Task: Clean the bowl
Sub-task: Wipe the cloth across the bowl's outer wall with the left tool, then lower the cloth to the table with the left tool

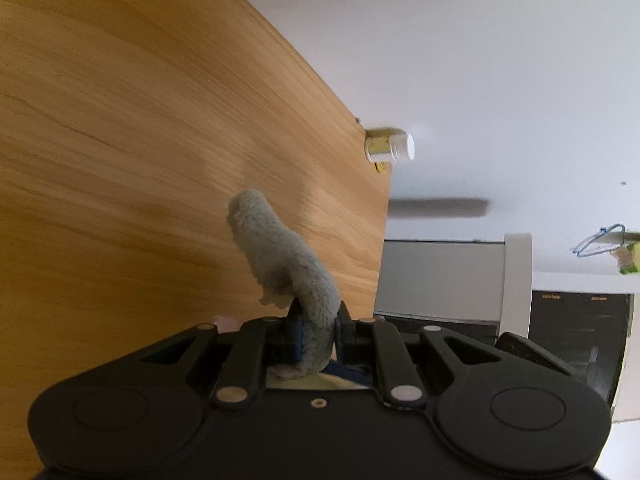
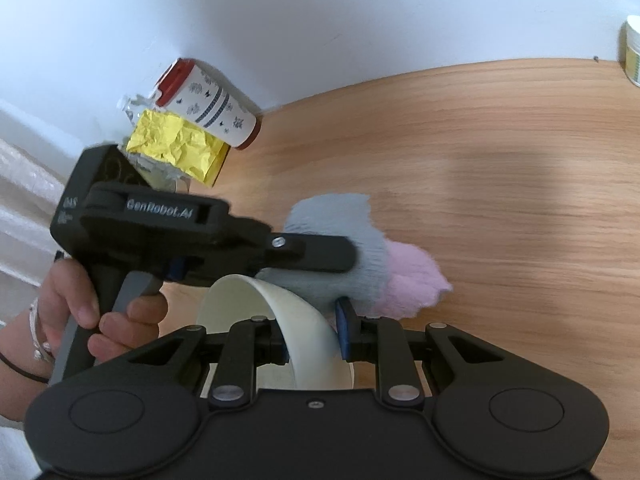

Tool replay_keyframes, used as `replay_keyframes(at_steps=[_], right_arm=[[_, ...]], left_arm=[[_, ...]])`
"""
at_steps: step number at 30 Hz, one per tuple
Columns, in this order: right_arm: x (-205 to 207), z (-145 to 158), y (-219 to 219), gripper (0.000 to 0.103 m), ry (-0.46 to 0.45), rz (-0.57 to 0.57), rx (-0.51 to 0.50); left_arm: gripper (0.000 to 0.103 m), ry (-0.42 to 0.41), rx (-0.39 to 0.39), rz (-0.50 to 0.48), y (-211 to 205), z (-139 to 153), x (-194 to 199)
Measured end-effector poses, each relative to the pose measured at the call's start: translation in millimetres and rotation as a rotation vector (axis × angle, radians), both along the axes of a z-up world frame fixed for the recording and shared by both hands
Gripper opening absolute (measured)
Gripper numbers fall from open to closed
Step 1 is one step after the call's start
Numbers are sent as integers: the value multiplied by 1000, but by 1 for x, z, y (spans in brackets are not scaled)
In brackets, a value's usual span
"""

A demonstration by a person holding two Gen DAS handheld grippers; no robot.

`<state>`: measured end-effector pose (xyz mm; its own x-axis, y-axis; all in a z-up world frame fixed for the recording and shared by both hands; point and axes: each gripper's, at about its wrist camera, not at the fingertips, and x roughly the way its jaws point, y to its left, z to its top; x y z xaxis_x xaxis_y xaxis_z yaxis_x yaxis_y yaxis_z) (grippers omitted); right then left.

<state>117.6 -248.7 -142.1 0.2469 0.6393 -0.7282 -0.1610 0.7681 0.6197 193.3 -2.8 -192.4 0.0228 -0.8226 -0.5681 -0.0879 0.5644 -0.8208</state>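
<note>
The right gripper (image 2: 316,340) has its blue pads closed on the thin, smooth rim of a cream bowl (image 2: 298,320), which stands on edge between the fingers, its curved wall arching up and its hollow facing left toward the person's hand. Just beyond the bowl, the left gripper (image 2: 344,256) reaches in sideways from the left, its matte black body level with the table; a hand (image 2: 102,304) wraps the grey handle with the fingers curled under it and beaded bracelets on the wrist. Its jaws are pinched nearly shut on a fluffy cloth (image 1: 288,264), grey with a pink part, which in the left wrist view rises from the pads as a soft curved roll. Farther off lies the wood-grain tabletop (image 2: 500,152), with a crumpled yellow packet (image 2: 176,146) and a white printed tumbler with a red lid (image 2: 208,106) against the white wall.
</note>
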Motion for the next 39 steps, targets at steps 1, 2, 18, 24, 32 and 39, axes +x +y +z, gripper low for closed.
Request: replay_keyframes(at_steps=[1, 2, 18, 24, 32, 39], right_arm=[[0, -1, 1, 25, 3, 2, -1], [0, -1, 1, 25, 7, 3, -2], [-3, -5, -14, 24, 39, -72, 17], [6, -10, -31, 25, 58, -167, 61], [5, -24, -45, 24, 62, -216, 99], [5, -37, -48, 24, 74, -258, 95]], left_arm=[[13, 0, 3, -10, -3, 0, 0], [13, 1, 7, -19, -5, 0, 1], [13, 15, 30, 28, 30, -2, -2], [13, -9, 57, 60, 42, -1, -8], [13, -74, 107, 82, 54, 5, -14], [13, -189, 253, 22, 53, 17, -18]])
